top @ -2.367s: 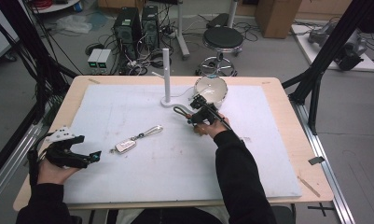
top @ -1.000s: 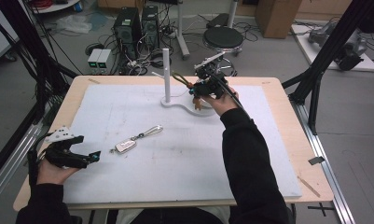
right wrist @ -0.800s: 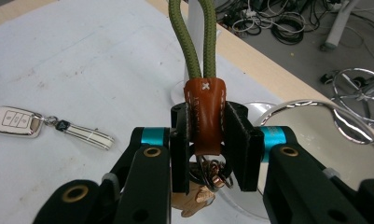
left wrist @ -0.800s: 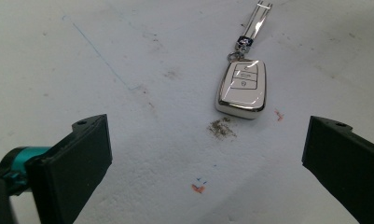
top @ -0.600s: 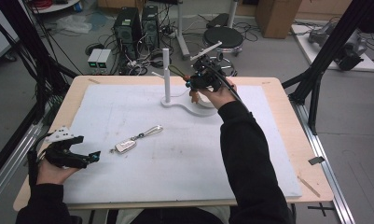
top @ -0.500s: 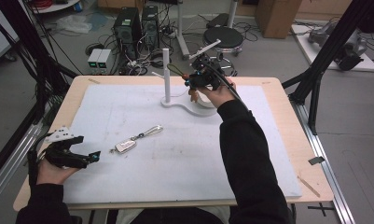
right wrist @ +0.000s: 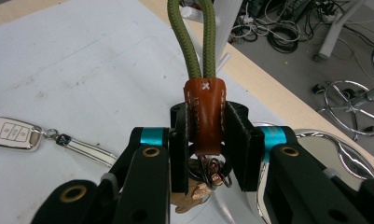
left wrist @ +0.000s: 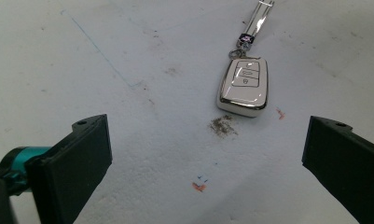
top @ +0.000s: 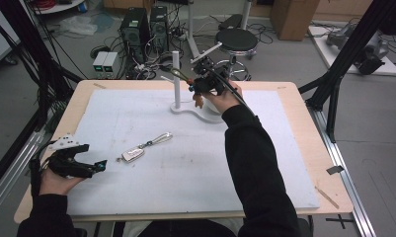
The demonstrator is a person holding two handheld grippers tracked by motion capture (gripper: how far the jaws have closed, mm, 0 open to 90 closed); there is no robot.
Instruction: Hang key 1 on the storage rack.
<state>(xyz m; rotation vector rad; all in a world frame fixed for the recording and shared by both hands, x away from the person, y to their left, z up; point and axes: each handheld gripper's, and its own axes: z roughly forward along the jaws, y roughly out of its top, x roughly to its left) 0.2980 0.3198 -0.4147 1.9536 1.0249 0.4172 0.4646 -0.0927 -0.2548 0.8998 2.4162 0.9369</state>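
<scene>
Brown leather keychain tab (right wrist: pixel 204 114) with olive cord loop, clamped in right gripper (right wrist: pixel 207 140).

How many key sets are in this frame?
2. A car key fob with strap lies flat on the white mat, ahead of the open left gripper. A keychain with green cord loop is clamped in the right gripper beside the white stand.

Bright, even overhead light — soft shadows, slight grain, mild edge distortion.
</scene>
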